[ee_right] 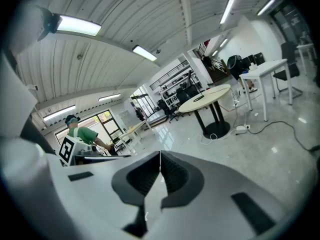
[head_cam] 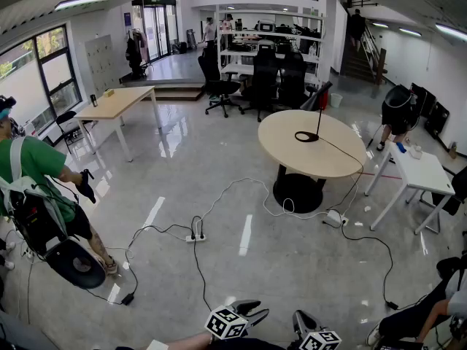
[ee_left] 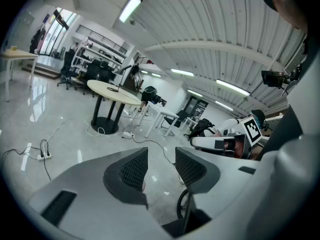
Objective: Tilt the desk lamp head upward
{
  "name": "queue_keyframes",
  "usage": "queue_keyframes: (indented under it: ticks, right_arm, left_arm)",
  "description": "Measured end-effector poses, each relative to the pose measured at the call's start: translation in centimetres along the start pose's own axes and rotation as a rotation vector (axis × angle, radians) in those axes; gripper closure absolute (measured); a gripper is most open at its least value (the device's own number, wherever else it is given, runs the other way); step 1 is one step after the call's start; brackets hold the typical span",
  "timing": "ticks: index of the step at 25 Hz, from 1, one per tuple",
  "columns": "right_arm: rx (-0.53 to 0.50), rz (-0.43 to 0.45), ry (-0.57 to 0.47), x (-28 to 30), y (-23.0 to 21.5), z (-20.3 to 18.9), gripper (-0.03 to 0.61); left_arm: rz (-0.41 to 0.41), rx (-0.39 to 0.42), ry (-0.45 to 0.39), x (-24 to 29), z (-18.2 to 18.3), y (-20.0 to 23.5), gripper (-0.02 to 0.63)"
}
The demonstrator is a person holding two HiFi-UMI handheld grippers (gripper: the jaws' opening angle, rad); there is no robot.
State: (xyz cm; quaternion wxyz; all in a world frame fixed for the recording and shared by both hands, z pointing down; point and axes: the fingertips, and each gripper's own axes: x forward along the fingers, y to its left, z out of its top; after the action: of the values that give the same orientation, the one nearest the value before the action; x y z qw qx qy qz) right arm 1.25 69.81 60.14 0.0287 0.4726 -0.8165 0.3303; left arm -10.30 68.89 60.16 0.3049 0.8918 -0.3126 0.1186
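Glossy floor (head_cam: 241, 188), far round table (head_cam: 343, 155), desk lamp (head_cam: 318, 97) tiny, indistinct

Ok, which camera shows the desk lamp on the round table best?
The head view: the desk lamp stands whole on the round table, with base, stem and head distinct. The left gripper view shows it small and distant; in the right gripper view it is only a dark speck on the table.

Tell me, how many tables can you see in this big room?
3. A round table with the desk lamp in the middle, a wooden table at the left, a white table at the right. More may hide behind the office chairs.
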Motion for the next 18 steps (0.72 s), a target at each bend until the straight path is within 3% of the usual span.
queue_keyframes:
  ticks: [18]
  right_arm:
    - [0.013,-0.004,-0.003,-0.72,0.43,-0.27,0.574]
  left_arm:
    - [0.01,-0.009,-0.009,-0.74,-0.84,-0.37,0.434]
